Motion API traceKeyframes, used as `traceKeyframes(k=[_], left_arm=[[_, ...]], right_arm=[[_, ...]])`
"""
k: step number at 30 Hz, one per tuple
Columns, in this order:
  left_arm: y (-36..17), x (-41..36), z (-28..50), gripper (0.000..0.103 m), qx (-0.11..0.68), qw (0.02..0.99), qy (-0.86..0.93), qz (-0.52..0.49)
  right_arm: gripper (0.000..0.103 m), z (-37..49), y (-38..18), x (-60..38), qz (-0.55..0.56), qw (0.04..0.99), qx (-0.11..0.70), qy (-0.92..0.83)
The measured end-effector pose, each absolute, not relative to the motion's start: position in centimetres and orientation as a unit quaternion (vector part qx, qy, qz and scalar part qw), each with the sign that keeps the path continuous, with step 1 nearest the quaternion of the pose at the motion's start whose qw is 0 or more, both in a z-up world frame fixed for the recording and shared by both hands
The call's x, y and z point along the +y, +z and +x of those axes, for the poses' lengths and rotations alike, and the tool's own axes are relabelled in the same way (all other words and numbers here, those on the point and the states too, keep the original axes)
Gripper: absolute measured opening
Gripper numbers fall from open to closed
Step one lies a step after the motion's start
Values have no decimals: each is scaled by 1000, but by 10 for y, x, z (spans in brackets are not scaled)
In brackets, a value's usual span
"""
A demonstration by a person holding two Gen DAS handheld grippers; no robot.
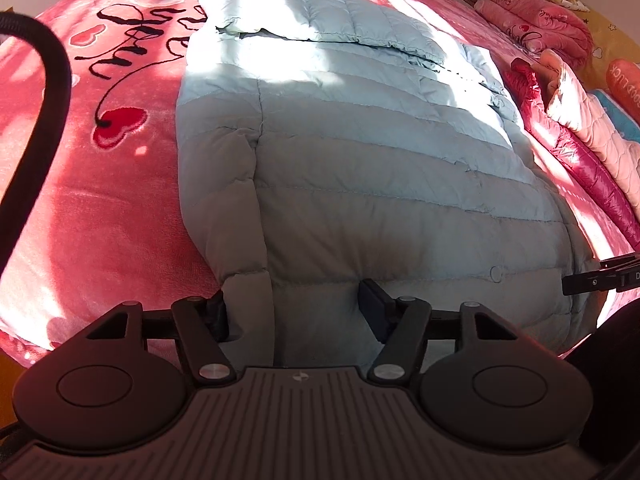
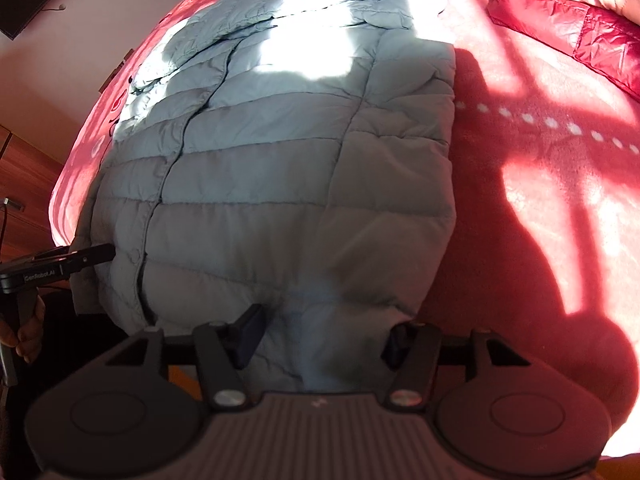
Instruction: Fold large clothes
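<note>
pale blue puffer jacket flat on pink bed blanket, hem at the near edge, left claw and right claw both spread wide over the hem, gripping nothing

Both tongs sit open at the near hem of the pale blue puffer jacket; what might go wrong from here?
1. The jacket is thick and slippery-looking, so the left tongs or right tongs may pinch only the top layer, or slip.
2. The sleeves look folded in along both sides and could spill open on lifting.
3. A red garment lies close by and could get caught.
</note>
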State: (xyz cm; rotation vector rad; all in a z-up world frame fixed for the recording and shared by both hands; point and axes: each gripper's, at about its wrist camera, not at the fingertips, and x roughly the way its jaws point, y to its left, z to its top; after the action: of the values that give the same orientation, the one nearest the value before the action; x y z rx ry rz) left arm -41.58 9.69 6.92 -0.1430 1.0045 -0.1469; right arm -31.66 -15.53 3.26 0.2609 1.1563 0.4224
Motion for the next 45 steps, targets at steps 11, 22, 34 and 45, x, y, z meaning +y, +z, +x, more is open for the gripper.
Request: traceKeyframes(k=[11,22,34,45], left_arm=[[84,103,-420,11,461,877,-84,-106],[119,122,-443,7,414,881,-136,-185],[158,133,-478,6,379,862,-195,-277],[173,159,-410,7,327,861,-118,-372]], right_arm=[[14,-324,43,-155,116,829,510,197],[7,-349,71,-163,248,830,430,255],[6,-381,77,-199,492,720,347,344],[8,-315,72,-240,621,681,303,239]])
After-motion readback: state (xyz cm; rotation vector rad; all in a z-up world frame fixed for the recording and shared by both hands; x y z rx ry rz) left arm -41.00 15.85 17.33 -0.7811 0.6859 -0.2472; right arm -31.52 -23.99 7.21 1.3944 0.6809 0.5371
